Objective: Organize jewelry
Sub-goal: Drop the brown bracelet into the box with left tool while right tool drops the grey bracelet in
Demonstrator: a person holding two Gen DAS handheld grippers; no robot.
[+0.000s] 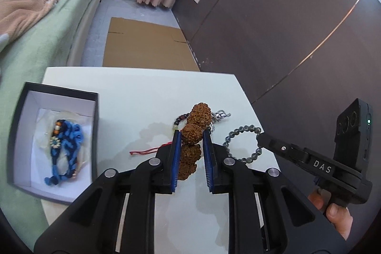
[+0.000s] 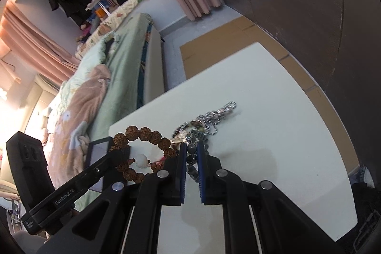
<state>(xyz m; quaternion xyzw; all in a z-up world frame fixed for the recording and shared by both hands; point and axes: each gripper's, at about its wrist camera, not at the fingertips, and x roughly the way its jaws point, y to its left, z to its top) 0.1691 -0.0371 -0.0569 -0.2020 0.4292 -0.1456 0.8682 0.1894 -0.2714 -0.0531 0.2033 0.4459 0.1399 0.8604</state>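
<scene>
My left gripper (image 1: 190, 135) is shut on a bracelet of big knobbly brown seed beads (image 1: 194, 132), lifted a little off the white table (image 1: 133, 97); the same brown bracelet (image 2: 142, 135) shows as a ring in the right wrist view. My right gripper (image 2: 191, 146) is shut on a bracelet of dark grey glassy beads (image 2: 191, 154), whose loop (image 1: 243, 135) hangs from its tip (image 1: 260, 137) at the right. A silver chain piece (image 2: 219, 111) and a small dark-bead string (image 1: 179, 120) lie on the table behind. A blue braided bracelet (image 1: 64, 146) rests inside the open black box (image 1: 16, 135).
The box stands at the table's left edge beside a green-covered bed (image 1: 47, 30). Flat cardboard (image 1: 147, 42) lies on the floor beyond the table. A dark wall (image 1: 273, 27) runs along the right. A red cord (image 1: 145, 151) trails on the table. A hand (image 1: 335, 213) holds the right gripper.
</scene>
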